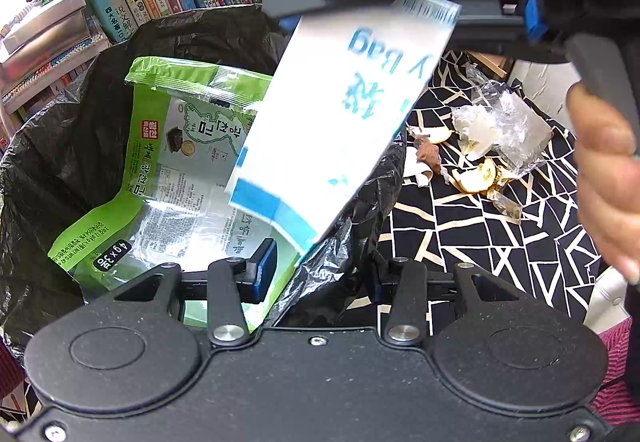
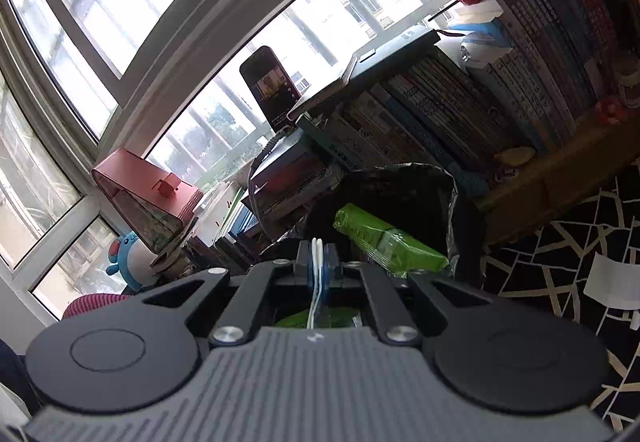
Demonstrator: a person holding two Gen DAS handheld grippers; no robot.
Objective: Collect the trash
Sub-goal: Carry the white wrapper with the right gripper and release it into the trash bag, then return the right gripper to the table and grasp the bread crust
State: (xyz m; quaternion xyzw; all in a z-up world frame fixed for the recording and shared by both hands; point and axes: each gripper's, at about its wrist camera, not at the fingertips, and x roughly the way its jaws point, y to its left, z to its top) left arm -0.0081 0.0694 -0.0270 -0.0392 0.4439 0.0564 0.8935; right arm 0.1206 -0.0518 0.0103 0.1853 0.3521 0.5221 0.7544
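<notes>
1. Left claw (image 1: 320, 270): nearest the lens, at the near rim of the trash bag (image 1: 60, 162). Its fingers stand partly apart with rim film between them; I cannot tell whether they press on it.
2. Worktop (image 1: 500, 234): black cloth with pale lines, to the right of the trash bag.
3. Trash bag: black, mouth open.
4. Green wrapper (image 1: 168, 146): lies inside the trash bag against its far wall.
5. Paper bag (image 1: 340, 122): white and blue, hanging over the trash bag's mouth. Its long axis runs steeply down, and its lower end looks past the right-hand rim.
6. Right claw (image 2: 318, 262): above the trash bag, pressed together on the paper bag's top edge. Letting go would likely drop it inside.
7. Scraps (image 1: 492, 146): clear film and peel on the worktop, near the trash bag's right side and not yet collected.
</notes>
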